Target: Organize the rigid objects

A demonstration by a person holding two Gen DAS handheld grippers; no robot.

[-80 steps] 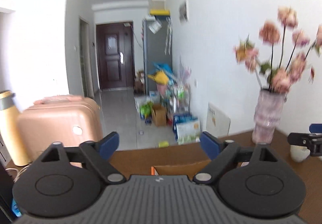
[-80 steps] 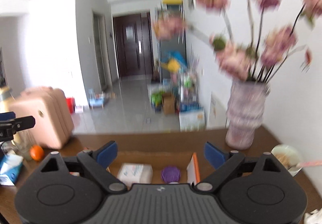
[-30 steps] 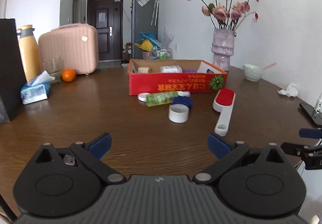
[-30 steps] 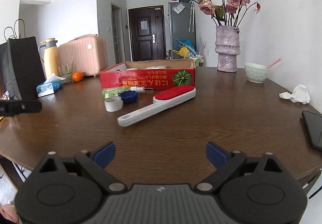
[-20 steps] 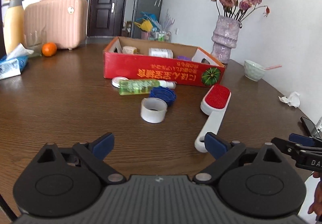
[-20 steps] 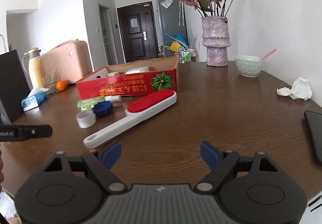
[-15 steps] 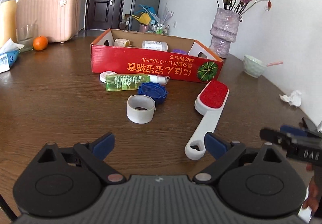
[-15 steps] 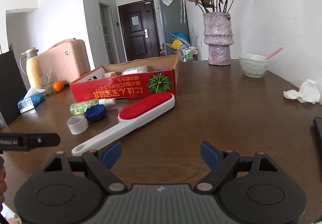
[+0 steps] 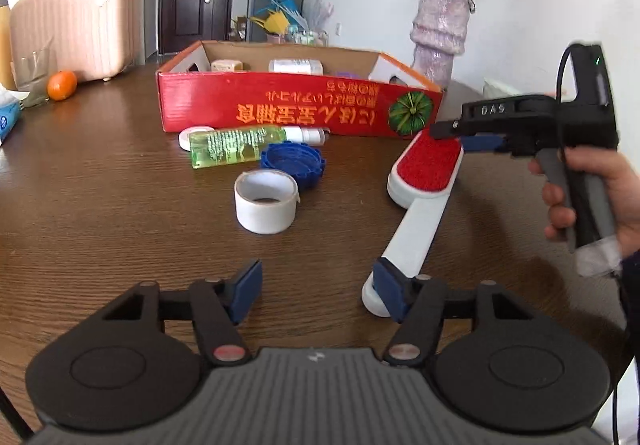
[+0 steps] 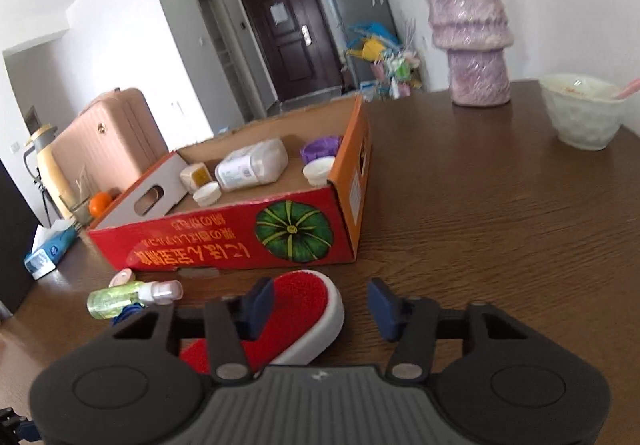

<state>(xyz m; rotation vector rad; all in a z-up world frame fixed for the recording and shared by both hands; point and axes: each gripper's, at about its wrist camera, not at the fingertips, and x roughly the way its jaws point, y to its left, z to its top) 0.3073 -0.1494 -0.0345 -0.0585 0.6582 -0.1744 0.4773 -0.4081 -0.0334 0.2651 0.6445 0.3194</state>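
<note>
A lint brush (image 9: 424, 181) with a white handle and red pad lies in front of the red cardboard box (image 9: 280, 105). My right gripper (image 10: 320, 303) straddles the brush's red head (image 10: 308, 297). Its jaws are closing, and the right pad still stands clear of the head. From the left wrist view, the right gripper (image 9: 460, 137) hangs over that head, held by a hand. My left gripper (image 9: 316, 291) is low over the table with its jaws closing on nothing. Its right finger sits at the handle's end. A white tape roll (image 9: 266, 201), blue cap (image 9: 292, 161) and green bottle (image 9: 236, 145) lie nearby.
The box holds a white bottle (image 10: 252, 165), a purple lid (image 10: 320, 147) and small white jars. A purple vase (image 10: 472, 45) and a white bowl (image 10: 580, 117) stand at the far right. An orange (image 9: 62, 85), a tissue pack (image 10: 48, 249) and a pink suitcase (image 9: 76, 25) are at the left.
Both grippers came forward and down to the table objects. The right one swung in over the brush's red head. Both pairs of jaws have narrowed.
</note>
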